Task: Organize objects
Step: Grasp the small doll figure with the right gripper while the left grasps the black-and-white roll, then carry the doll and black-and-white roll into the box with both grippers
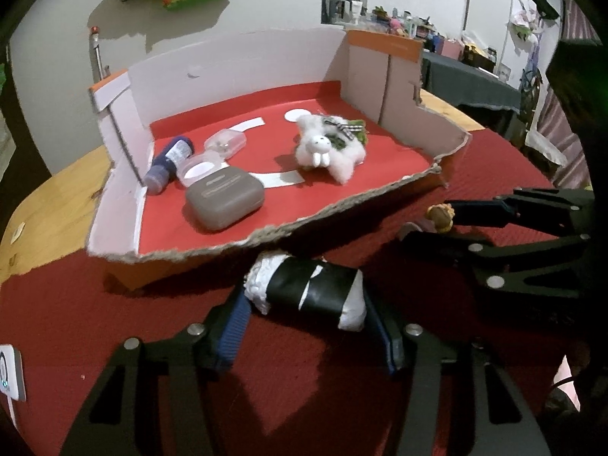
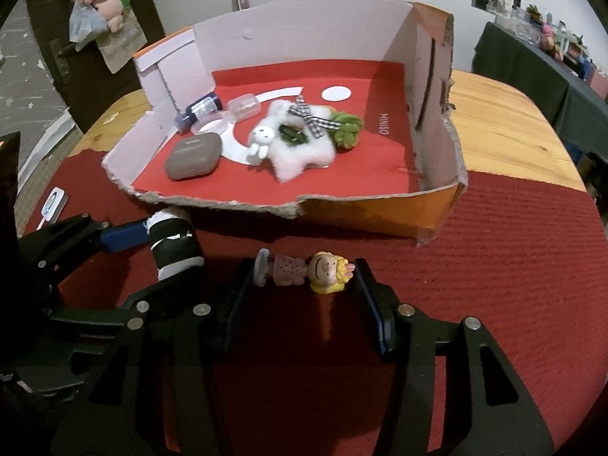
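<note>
In front of the torn red-lined cardboard box, the left gripper pinches a black-and-white wrapped roll between narrowed jaws. Rightward, the right gripper clamps a small yellow-haired doll figurine lying on the red cloth.

Figurine: mostly hidden behind right tool in left wrist view. Roll: far end covered by left tool's finger in right wrist view. Shelf clutter: too small to identify. White device: cut by frame edge
</note>
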The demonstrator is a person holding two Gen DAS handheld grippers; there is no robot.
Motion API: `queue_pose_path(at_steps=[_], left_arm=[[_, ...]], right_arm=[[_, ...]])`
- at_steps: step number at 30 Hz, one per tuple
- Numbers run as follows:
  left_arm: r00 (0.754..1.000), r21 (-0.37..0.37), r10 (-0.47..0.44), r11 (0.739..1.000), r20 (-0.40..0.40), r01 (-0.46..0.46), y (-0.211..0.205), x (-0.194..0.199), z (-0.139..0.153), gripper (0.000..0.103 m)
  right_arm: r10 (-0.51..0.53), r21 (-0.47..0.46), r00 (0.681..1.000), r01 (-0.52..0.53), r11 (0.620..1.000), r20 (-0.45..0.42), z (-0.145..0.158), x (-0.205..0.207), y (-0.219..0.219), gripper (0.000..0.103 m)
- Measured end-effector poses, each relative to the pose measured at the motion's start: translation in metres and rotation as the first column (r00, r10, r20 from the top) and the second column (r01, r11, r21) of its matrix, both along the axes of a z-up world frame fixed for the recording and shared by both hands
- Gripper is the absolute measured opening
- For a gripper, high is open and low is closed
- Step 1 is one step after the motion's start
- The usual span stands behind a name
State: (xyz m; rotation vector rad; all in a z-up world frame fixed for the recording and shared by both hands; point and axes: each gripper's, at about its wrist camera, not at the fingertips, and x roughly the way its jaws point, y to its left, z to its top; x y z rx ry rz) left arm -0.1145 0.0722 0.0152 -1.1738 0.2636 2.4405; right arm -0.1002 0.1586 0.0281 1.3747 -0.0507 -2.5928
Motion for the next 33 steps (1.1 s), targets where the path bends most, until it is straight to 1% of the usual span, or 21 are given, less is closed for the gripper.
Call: queue_pose_path(at_steps=[6,12,22,26,28,29,33], left_arm=[[0.999,0.014,0.044,0.999,0.005,-0.044,-0.015,0.008,0.0,0.058],[0.997,0.025,0.081,0.996,-0.02,-0.08,-0.027,0.015,0.009,0.058],[0.997,0.022,0.081,0.997,-0.013,-0.081,-0.026,0.018,0.008,0.058],[0.997,0.039,0.078,0.996,-0.002,-0.078,-0.028,0.02,0.011,0.058],[0.998,0.085,0.067,0.994,0.02,-0.068,-0.031,0.021,0.017,0.058],[0.998,0.097,0.066,0.993,0.017,-0.067,-0.032,0.021,0.021,0.058],[0.997,0.099,0.069,0.993,-0.033,-0.065,-0.032,0.024,0.042,0.058]], right_arm=[[0.039,-0.003,0.999,-0.039,0.999,0.001,0.002,0.008,-0.016,0.049],[0.052,-0.003,0.999,-0.052,0.999,-0.014,0.009,0.016,-0.022,0.049],[0.052,0.002,0.999,-0.052,0.999,-0.016,0.011,0.022,-0.024,0.049],[0.053,0.001,0.998,-0.053,0.999,-0.016,0.011,0.023,-0.024,0.049],[0.057,-0.001,0.998,-0.058,0.998,-0.02,0.014,0.024,-0.023,0.049],[0.061,-0.004,0.998,-0.061,0.998,-0.024,0.017,0.025,-0.023,0.049],[0.076,-0.028,0.996,-0.078,0.997,-0.056,0.037,0.029,-0.019,0.049]])
